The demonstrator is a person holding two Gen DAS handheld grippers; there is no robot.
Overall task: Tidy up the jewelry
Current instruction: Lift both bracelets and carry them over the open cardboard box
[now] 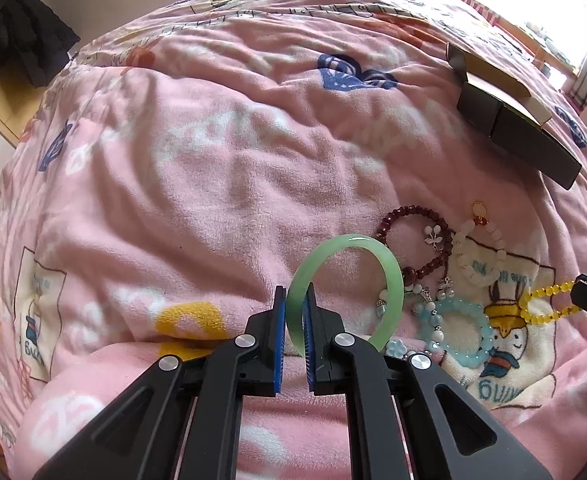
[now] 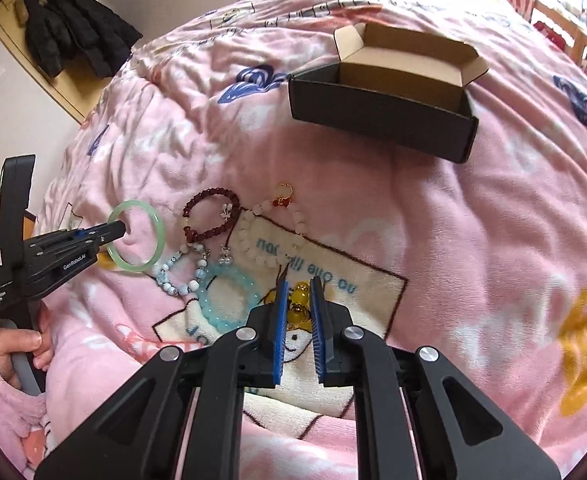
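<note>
The green bangle [image 1: 345, 280] is pinched by its rim between the closed pads of the left gripper [image 1: 296, 312], its ring standing out ahead of the jaws. The yellow bead bracelet [image 2: 299, 304] is clamped in the nearly closed right gripper [image 2: 298, 300], though how much of it hangs below cannot be told. The open cardboard box [image 2: 385, 96] lies well beyond the right tips, past the remaining bracelets [image 2: 213, 220]. Both pieces should be carried high over these and released only once inside the box walls.

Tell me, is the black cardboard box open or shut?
Open: the box has its lid flap folded back, and the bare brown inside shows nothing in it.
</note>
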